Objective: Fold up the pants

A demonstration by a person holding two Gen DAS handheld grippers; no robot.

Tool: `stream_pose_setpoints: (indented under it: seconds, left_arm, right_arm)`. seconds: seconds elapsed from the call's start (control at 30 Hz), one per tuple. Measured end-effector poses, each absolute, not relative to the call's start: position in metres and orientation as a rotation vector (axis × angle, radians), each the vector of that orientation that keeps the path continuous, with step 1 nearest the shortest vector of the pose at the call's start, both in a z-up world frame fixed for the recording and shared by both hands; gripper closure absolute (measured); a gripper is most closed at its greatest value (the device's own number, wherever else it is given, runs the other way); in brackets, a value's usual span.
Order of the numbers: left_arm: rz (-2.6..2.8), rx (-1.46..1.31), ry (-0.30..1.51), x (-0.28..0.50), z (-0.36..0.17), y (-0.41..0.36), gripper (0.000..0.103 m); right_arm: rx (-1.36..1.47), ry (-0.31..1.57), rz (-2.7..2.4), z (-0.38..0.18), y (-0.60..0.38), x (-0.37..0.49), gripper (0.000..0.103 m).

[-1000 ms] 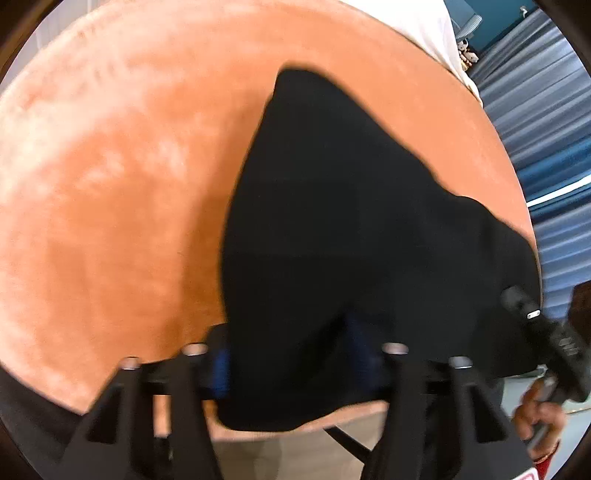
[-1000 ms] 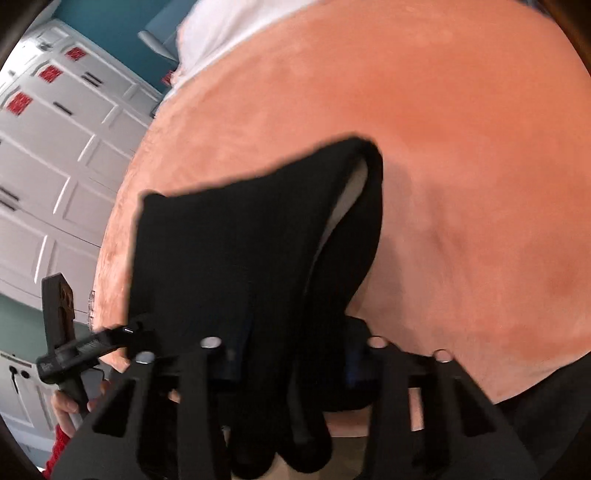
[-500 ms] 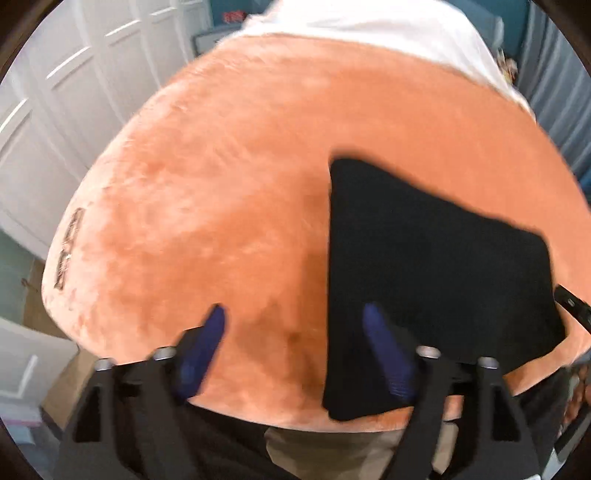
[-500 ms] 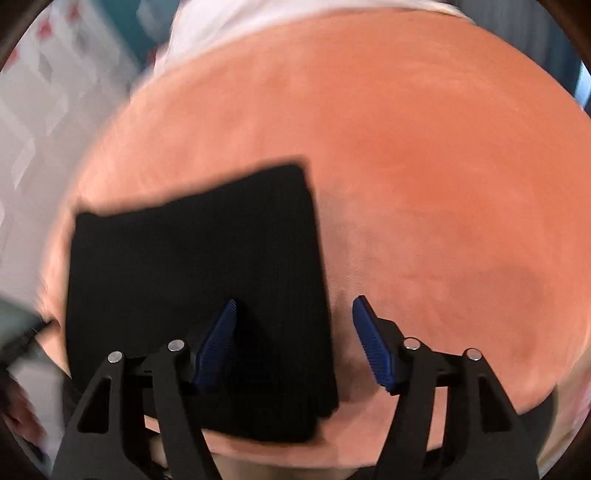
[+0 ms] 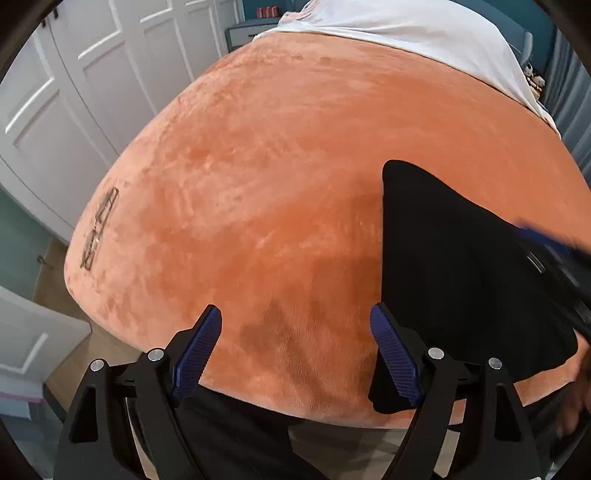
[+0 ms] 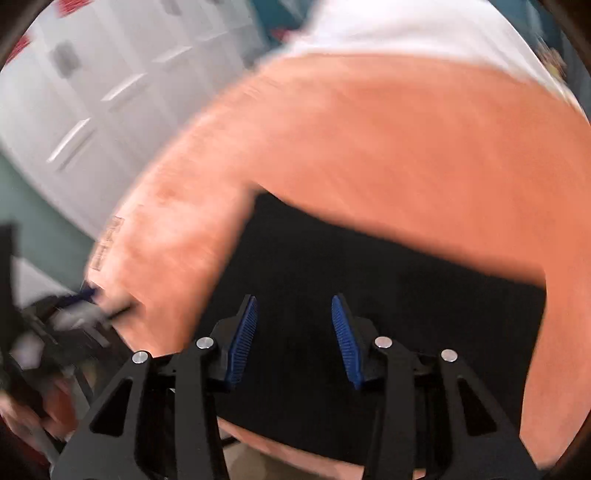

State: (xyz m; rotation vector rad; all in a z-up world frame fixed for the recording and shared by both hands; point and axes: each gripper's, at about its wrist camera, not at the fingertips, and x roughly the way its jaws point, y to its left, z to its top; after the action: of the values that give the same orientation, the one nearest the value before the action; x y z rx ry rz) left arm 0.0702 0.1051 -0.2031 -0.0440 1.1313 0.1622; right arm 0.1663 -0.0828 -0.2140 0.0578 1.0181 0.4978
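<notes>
The left gripper (image 5: 295, 350) stands wide apart with nothing between its blue pads (image 5: 195, 354); it hangs over bare orange blanket (image 5: 277, 166), just beside the left edge of the pants (image 5: 461, 266). The right gripper (image 6: 293, 339) hovers over the middle of the same garment, its jaws closing, the pads (image 6: 242, 339) not seen pressing on any cloth; the picture is blurred, so a light touch cannot be ruled out.

The pants lie as a flat black packet near the front edge of the blanket-covered bed, one corner reaching down to that edge. In the left wrist view the right gripper's tip shows as a blurred dark shape (image 5: 554, 266) over the packet's far side.

The cloth looks soft, limp and light: it should sag from any single grip and let stacked layers slide apart on the plush pile. It is not fragile, so a firm pinch does no harm. The best hold is probably at an edge or corner, taking all layers together, one gripper at each end of the same side, so that the packet lifts evenly. A pinch in the middle would likely gather only the top layer and spoil the fold.

White bedding (image 5: 406, 26) covers the far end, and white panelled doors (image 5: 74, 92) stand to the left.
</notes>
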Motion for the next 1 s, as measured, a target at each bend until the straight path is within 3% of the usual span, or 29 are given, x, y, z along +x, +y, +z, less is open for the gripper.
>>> stream_pose_setpoints:
  seconds: [0.07, 0.13, 0.2, 0.3, 0.5, 0.6, 0.63, 0.73, 0.8, 0.83, 0.87, 1.0]
  left_arm:
    - [0.161, -0.055, 1.137, 0.070, -0.204, 0.106, 0.023]
    - [0.165, -0.045, 1.133, 0.069, -0.203, 0.105, 0.023]
    - [0.178, -0.010, 1.125, 0.068, -0.202, 0.104, 0.023]
    - [0.171, 0.016, 1.103, 0.066, -0.201, 0.104, 0.023]
    - [0.088, 0.007, 1.142, 0.068, -0.212, 0.084, 0.022]
    - [0.042, 0.025, 1.156, 0.072, -0.220, 0.058, 0.022]
    - [0.026, 0.033, 1.168, 0.074, -0.224, 0.049, 0.022]
    - [0.011, 0.072, 1.180, 0.079, -0.228, 0.022, 0.022]
    - [0.017, 0.082, 1.175, 0.080, -0.228, 0.015, 0.018]
    - [0.021, 0.082, 1.176, 0.080, -0.228, 0.013, 0.016]
    - [0.016, 0.079, 1.183, 0.081, -0.230, 0.010, 0.016]
    - [0.036, 0.094, 1.248, 0.087, -0.247, 0.004, 0.016]
  right_arm:
    - [-0.048, 0.996, 0.511, -0.215, -0.045, 0.188, 0.062]
    - [-0.118, 1.096, 0.494, -0.255, -0.018, 0.219, 0.062]
    - [-0.234, 1.136, 0.464, -0.303, 0.010, 0.232, 0.055]
    - [-0.273, 1.078, 0.479, -0.290, 0.025, 0.233, 0.054]
    - [0.140, 1.018, 0.422, -0.236, -0.112, 0.173, 0.056]
    - [0.093, 1.095, 0.252, -0.262, -0.185, 0.134, 0.056]
    - [0.062, 1.139, 0.196, -0.284, -0.209, 0.130, 0.067]
    - [0.233, 1.119, 0.209, -0.280, -0.242, 0.128, 0.075]
    - [0.273, 1.067, 0.156, -0.255, -0.253, 0.122, 0.063]
    - [0.281, 1.034, 0.144, -0.247, -0.260, 0.117, 0.037]
    - [0.279, 1.025, 0.122, -0.245, -0.265, 0.112, 0.019]
    - [0.323, 1.091, 0.123, -0.262, -0.298, 0.100, 0.019]
